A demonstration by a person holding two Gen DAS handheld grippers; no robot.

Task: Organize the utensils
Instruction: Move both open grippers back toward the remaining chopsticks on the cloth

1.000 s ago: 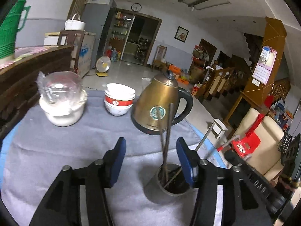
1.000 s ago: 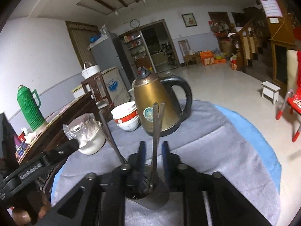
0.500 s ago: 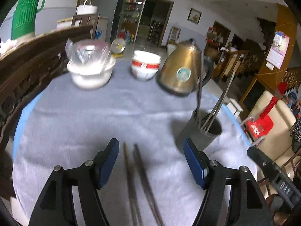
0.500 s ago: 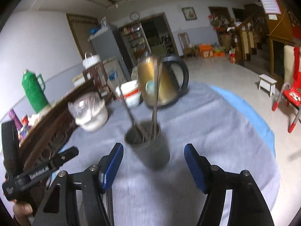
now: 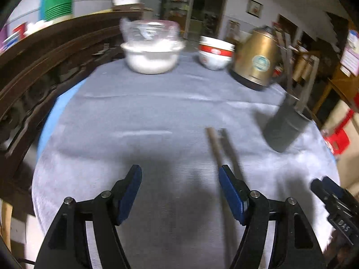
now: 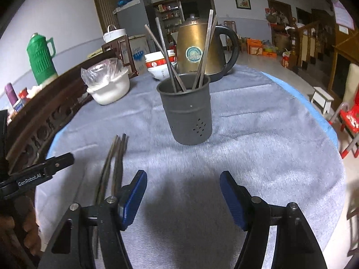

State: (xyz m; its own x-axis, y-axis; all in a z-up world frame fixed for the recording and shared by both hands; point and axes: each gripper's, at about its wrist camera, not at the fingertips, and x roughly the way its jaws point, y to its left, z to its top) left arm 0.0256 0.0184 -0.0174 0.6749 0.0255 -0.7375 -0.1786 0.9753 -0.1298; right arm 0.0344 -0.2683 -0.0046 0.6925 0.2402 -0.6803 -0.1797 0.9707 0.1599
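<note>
Surface [image 6: 258, 134], grey cloth over blue, carries everything; a gold kettle [image 6: 202, 49] stands at the far side. Nearer, upright on the cloth, the grey utensil holder [image 6: 187, 112], with four chopsticks leaning inside it. Loose chopsticks [image 6: 112, 168] lie flat on the cloth, near-left of the holder and well apart from it (left view is motion-blurred, so the count is unsure; at least two). Step in hand, as I judge it: fetching the next loose chopsticks for the holder. Right claw [image 6: 182, 199] is released and empty, pointed at the holder, the loose chopsticks just outside its left finger. Left claw [image 5: 179, 195] is likewise spread wide and empty, the chopsticks [image 5: 222, 152] running past its right finger. Next move calls for centring one claw over the sticks, lowering, and pinching them thin against the cloth.
</note>
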